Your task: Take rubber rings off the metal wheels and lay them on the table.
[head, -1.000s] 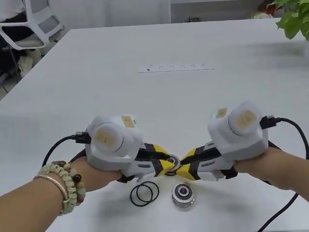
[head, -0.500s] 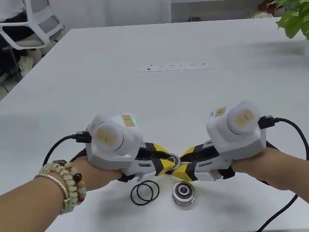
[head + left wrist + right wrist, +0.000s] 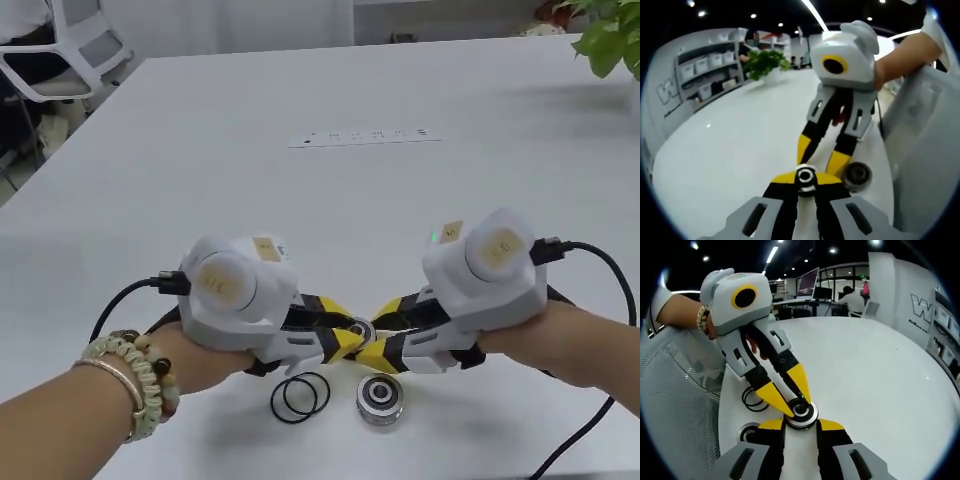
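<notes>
A broad white desk [image 3: 300,220] carries everything, and the two tools meet nose to nose above its near edge. The left hand-held gripper [image 3: 342,338] reaches in toward the right one, and in its own view its yellow-tipped jaws are closed tight on a small metal wheel [image 3: 802,412], held clear of the desk at the jaws' very tips. The right hand-held gripper [image 3: 802,425] faces it. Its jaws are parted to about the wheel's width and lie on either side of the rim. I cannot tell whether they actually clamp the wheel or only flank it. The held wheel therefore sits between the two sets of tips, directly ahead of each tool. A second metal wheel [image 3: 380,397] rests flat on the desk just below the right hand-held gripper's jaws, on the person's side, apart from both tools. Two black rubber rings [image 3: 298,397] lie overlapping on the desk beside that wheel, under the left hand-held gripper's jaws and slightly toward the person. Well beyond both tools, a flat white socket strip [image 3: 365,137] lies on the desk.
</notes>
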Demonstrator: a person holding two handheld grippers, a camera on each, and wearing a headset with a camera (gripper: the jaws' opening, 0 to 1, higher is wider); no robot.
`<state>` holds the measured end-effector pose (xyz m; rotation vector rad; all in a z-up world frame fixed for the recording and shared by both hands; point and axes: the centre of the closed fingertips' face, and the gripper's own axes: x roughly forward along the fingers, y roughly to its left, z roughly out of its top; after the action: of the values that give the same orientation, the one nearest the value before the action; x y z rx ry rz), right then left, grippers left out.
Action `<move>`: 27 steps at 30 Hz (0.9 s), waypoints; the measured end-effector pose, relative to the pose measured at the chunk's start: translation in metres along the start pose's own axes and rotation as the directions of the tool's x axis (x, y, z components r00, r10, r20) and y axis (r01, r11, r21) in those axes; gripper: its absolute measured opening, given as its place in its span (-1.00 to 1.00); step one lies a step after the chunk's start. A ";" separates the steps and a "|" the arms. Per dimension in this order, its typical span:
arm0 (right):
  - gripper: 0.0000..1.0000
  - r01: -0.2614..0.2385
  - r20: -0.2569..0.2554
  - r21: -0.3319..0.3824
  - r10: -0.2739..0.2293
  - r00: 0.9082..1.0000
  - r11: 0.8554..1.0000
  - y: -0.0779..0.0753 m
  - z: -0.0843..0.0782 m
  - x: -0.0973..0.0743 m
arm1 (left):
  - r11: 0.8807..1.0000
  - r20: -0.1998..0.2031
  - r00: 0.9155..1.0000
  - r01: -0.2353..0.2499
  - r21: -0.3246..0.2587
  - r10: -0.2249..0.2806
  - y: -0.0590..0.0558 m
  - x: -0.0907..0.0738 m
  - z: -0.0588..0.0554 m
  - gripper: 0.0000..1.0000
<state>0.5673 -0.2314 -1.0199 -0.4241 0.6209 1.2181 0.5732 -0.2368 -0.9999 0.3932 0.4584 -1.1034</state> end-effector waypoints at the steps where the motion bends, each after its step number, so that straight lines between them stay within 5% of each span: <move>1: -0.57 -0.002 0.000 0.003 0.002 1.000 1.000 0.000 0.000 0.000 | 1.000 0.000 1.000 0.001 0.002 -0.001 0.000 0.000 0.000 -0.74; 27: -0.63 -0.021 -0.016 -0.004 0.021 1.000 1.000 0.002 -0.003 -0.006 | 1.000 0.006 1.000 0.013 -0.007 -0.013 -0.002 0.000 0.000 -0.74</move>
<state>0.5634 -0.2368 -1.0187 -0.4318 0.6378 1.2373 0.5713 -0.2378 -0.9995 0.3814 0.4604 -1.1145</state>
